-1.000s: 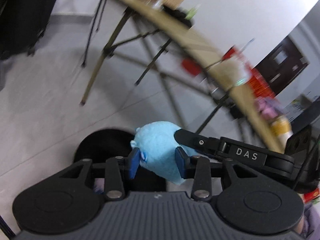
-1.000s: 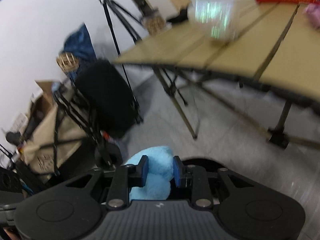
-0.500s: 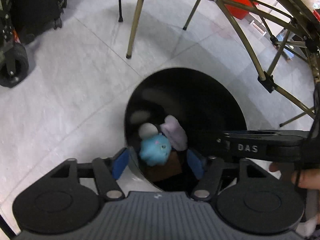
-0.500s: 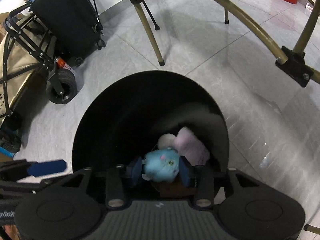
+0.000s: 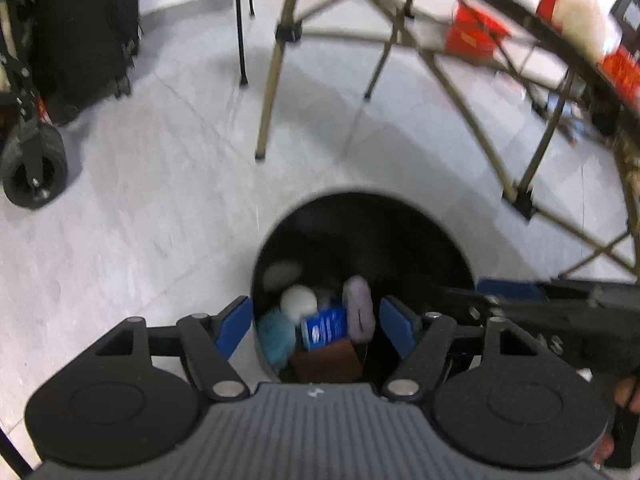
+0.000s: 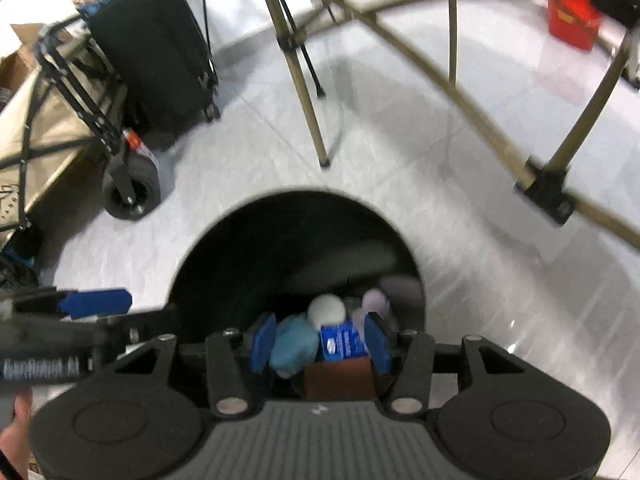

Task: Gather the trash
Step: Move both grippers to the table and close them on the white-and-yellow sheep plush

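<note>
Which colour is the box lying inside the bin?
Blue with white print, box; right wrist view shows it best.

Pale tiled floor (image 5: 140, 200), folding-table legs (image 6: 308, 92), perhaps a black suitcase (image 6: 160, 52).

I seem to be in a makeshift recording or storage room with a pale tiled floor (image 5: 132, 184). Folding table legs (image 6: 308, 92) cross overhead, a black suitcase (image 6: 160, 52) stands beside a folding cart (image 6: 60, 120), and a black bin (image 6: 224, 248) sits below me.
</note>
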Demonstrator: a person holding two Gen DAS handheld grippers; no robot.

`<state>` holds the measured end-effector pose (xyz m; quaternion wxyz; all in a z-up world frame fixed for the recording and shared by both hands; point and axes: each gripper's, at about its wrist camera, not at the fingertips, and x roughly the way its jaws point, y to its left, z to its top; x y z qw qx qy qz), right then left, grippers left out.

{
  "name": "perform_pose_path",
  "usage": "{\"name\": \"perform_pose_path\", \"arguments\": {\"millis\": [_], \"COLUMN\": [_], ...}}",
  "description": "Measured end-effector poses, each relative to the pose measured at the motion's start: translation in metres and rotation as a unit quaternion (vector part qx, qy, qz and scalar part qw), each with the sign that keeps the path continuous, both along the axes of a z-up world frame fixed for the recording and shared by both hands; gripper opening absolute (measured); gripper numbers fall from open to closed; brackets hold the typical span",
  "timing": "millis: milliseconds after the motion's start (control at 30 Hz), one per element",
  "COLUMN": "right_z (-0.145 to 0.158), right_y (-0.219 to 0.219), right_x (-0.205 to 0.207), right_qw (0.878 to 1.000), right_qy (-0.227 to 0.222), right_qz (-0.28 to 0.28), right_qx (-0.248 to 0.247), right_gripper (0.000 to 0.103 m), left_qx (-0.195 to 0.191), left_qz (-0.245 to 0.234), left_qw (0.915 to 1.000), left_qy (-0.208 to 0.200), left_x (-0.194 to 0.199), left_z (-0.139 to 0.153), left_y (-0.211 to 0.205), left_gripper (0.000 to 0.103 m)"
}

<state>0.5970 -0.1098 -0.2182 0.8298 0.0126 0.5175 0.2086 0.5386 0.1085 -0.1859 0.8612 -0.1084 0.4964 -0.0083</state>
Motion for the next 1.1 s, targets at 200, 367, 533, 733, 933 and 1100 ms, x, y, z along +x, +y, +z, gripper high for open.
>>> {"name": "perform_pose_path", "arguments": {"millis": [200, 367, 533, 733, 933, 1100], "right_z": [0.070, 0.140, 0.188, 0.192, 0.185, 0.172], "right_y": [-0.031, -0.074, -0.144, -0.256, -0.333, -0.348], "right_x": [-0.033, -0.074, -0.109, -0.100, -0.075, -0.050], "right_qw": [0.995, 0.973, 0.928, 0.906, 0.873, 0.868], "right_qy": [-0.088, -0.223, -0.349, -0.305, -0.272, -0.252], "right_qz": [-0.007, -0.038, -0.121, -0.274, -0.381, -0.400], "right_qx": [0.036, 0.050, 0.055, 0.108, 0.136, 0.152], "right_gripper": [0.050, 0.055, 0.065, 0.068, 0.064, 0.061], "left_qx": [0.019, 0.042, 0.021, -0.037, -0.097, -0.144], "left_qz": [0.000, 0.013, -0.005, -0.092, -0.174, -0.193], "left_qw": [0.9930, 0.9703, 0.9505, 0.9407, 0.9209, 0.9324], "left_qy": [-0.117, -0.238, -0.310, -0.324, -0.335, -0.270], "left_x": [-0.021, -0.039, -0.044, -0.029, 0.016, 0.076], "left_z": [0.062, 0.110, 0.138, 0.159, 0.170, 0.153], "left_y": [-0.021, -0.058, -0.113, -0.189, -0.272, -0.327], "left_gripper": [0.080, 0.087, 0.092, 0.091, 0.074, 0.067]}}
